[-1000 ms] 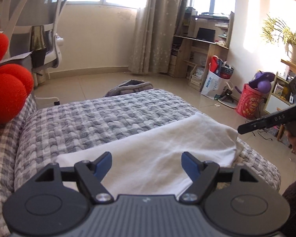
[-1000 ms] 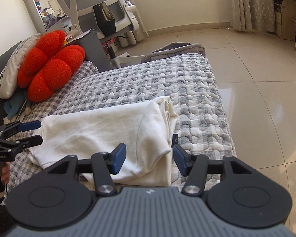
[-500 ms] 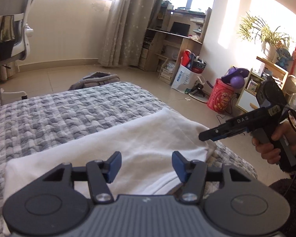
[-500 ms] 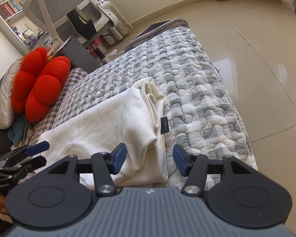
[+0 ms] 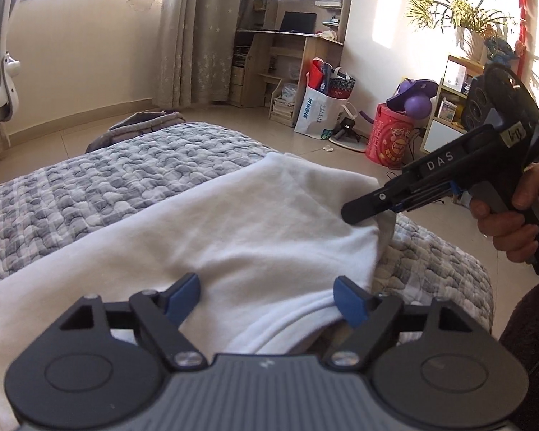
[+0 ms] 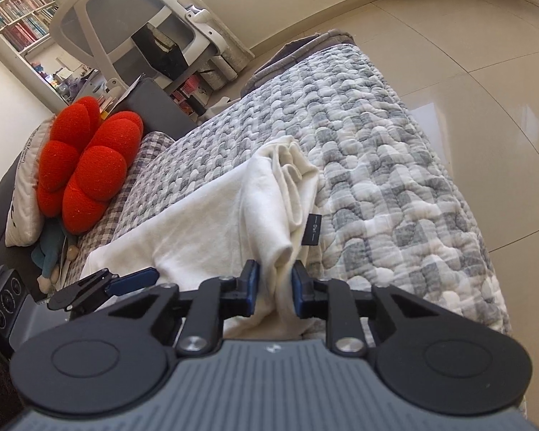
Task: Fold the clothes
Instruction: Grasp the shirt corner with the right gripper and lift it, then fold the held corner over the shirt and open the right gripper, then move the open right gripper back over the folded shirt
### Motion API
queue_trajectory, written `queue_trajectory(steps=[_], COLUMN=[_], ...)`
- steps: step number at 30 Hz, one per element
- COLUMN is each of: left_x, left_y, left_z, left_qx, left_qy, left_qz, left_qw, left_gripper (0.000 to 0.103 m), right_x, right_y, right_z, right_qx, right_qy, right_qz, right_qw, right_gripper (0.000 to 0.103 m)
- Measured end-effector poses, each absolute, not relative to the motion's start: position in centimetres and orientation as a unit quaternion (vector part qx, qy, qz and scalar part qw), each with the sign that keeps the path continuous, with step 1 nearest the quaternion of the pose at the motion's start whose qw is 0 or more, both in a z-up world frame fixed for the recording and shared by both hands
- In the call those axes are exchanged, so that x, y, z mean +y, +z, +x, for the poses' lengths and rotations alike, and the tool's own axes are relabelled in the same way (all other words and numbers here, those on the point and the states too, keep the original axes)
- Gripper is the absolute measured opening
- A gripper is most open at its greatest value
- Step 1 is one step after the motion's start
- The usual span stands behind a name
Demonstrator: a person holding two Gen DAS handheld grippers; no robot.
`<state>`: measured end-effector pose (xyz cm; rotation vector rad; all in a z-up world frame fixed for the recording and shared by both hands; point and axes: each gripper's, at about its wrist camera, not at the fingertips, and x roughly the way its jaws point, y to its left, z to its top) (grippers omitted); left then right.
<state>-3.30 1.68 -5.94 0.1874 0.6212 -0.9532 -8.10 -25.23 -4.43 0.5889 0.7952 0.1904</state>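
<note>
A white garment (image 5: 233, 237) lies partly folded on the grey quilted bed cover (image 5: 107, 183); it also shows in the right wrist view (image 6: 212, 230). My left gripper (image 5: 267, 298) is open, low over the garment's near edge, with cloth between its blue pads. My right gripper (image 6: 273, 287) is shut on a bunched corner of the garment at its right end. In the left wrist view the right gripper (image 5: 363, 212) touches the garment's far right corner. The left gripper (image 6: 100, 283) shows at the garment's left side in the right wrist view.
A red flower cushion (image 6: 86, 165) and a white pillow (image 6: 25, 194) sit at the bed's head. An office chair (image 6: 125, 32) stands behind. A grey bundle (image 5: 143, 125) lies past the bed's end. Tiled floor (image 6: 467, 72) runs along the right; a red bucket (image 5: 388, 136) and bags stand beyond.
My right gripper moved down onto the garment's right corner and closed on it. My left gripper swung right along the near edge and stays open.
</note>
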Motion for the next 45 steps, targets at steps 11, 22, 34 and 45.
queue_trajectory(steps=[11, 22, 34, 45], left_x=[2.6, 10.6, 20.4, 15.9], left_y=[-5.6, -3.4, -4.4, -3.2], left_z=[-3.6, -3.6, -4.1, -3.6], left_qx=[0.301, 0.286, 0.245, 0.27], left_qy=[-0.459, -0.452, -0.373, -0.406], left_qz=[0.055, -0.11, -0.33, -0.223], left_qw=[0.834, 0.838, 0.832, 0.844], left_gripper=[0.085, 0.084, 0.084, 0.084], right_x=[-22.3, -16.1, -7.7, -12.9], right_y=[2.8, 5.5, 4.6, 2.7], right_z=[-7.9, -4.8, -1.5, -3.3], right_qx=[0.307, 0.311, 0.351, 0.383], right_qy=[0.175, 0.242, 0.316, 0.218], right_qz=[0.3, 0.242, 0.18, 0.16], right_qw=[0.886, 0.886, 0.863, 0.883], right_gripper=[0.014, 0.013, 0.001, 0.03])
